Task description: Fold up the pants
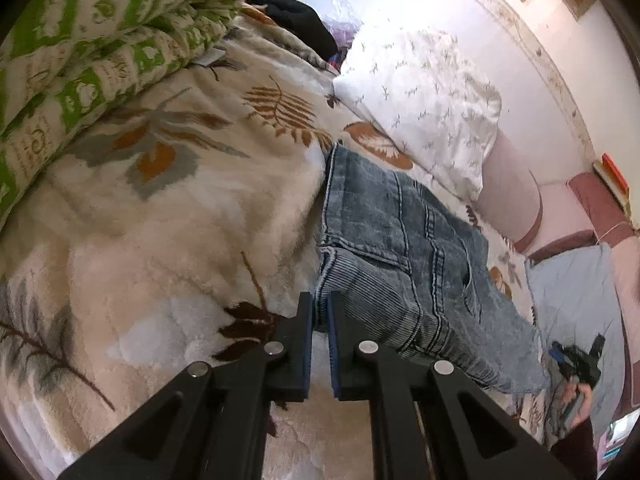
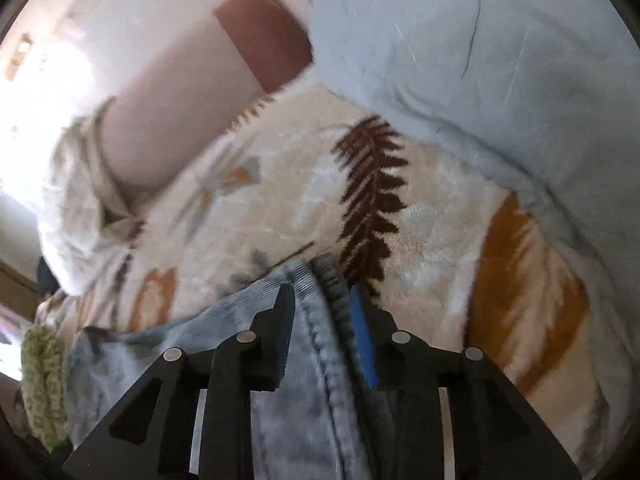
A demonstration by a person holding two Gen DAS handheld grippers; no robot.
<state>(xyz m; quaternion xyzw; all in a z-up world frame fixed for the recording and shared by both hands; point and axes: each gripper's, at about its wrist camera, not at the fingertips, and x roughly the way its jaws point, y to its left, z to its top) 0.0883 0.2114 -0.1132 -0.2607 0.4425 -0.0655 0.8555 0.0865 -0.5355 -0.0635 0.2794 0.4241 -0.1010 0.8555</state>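
Observation:
Folded, washed-blue jeans (image 1: 400, 240) lie on a cream fleece blanket with a leaf print (image 1: 160, 220). My left gripper (image 1: 320, 300) is at their near corner, its jaws almost together and pinching the ribbed edge of the denim. In the right wrist view my right gripper (image 2: 320, 292) stands partly open over the other end of the jeans (image 2: 304, 400). A thick seam runs between its fingers and lies against the blue pad (image 2: 362, 332). At the right edge of the left wrist view is the right gripper (image 1: 576, 356), held by a hand (image 1: 578, 394).
A green-patterned quilt (image 1: 80, 40) is piled at the far left, with a black garment (image 1: 292, 12) behind it. A white pillow (image 1: 420, 100) and a pink padded headboard (image 1: 508, 192) lie beyond the jeans. A pale blue cushion (image 2: 480, 60) sits close to the right gripper.

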